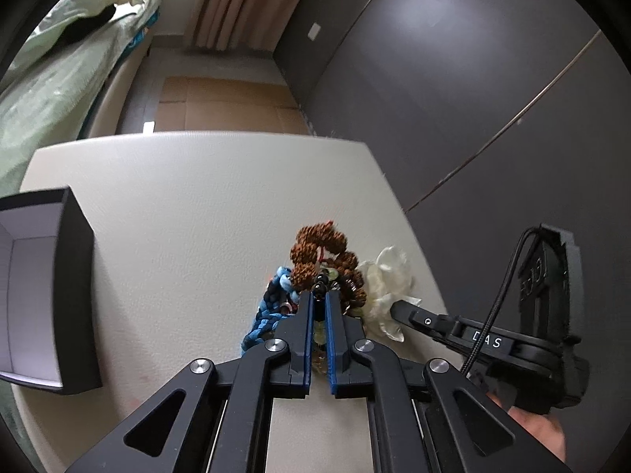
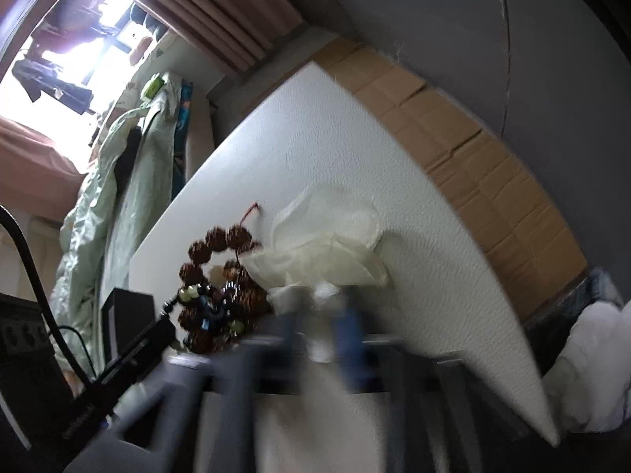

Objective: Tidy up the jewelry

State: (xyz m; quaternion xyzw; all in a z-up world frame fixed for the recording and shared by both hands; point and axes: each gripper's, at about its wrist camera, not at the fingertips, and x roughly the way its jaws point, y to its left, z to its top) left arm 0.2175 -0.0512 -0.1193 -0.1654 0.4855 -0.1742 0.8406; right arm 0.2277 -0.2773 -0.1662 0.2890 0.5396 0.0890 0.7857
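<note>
Both tongs were down at the one small heap of jewelry near the right edge of the white counter (image 1: 189, 205). The left tongs (image 1: 319, 295) had their blue-lined jaws drawn almost together, and a short string of dark, glossy beads (image 1: 320, 282) stood right at their tips, apparently pinched there; a pale beaded strand showed in the narrow gap lower down. The right tongs (image 2: 321, 307) were badly blurred in their own camera, but the left view showed their tip as one closed black point pressed into the cream fabric flower (image 1: 384, 276), so they were judged to be closed on it.

The heap itself was a ring of rough brown seed beads (image 1: 321, 244), a blue braided cord (image 1: 272, 307) and the flower, all touching or overlapping. An open black box (image 1: 47, 295) with a pale lining stood well apart at the left edge of the counter, and the part of its inside that showed held nothing.

By that look, the sorting had hardly begun: no piece had been put away, and every piece lay in the tangle. What remained seemed to be lifting each piece free of the others and carrying it across to the box.

As for writing, only the white letters "DAS" on the arm of the right tongs could be read.
</note>
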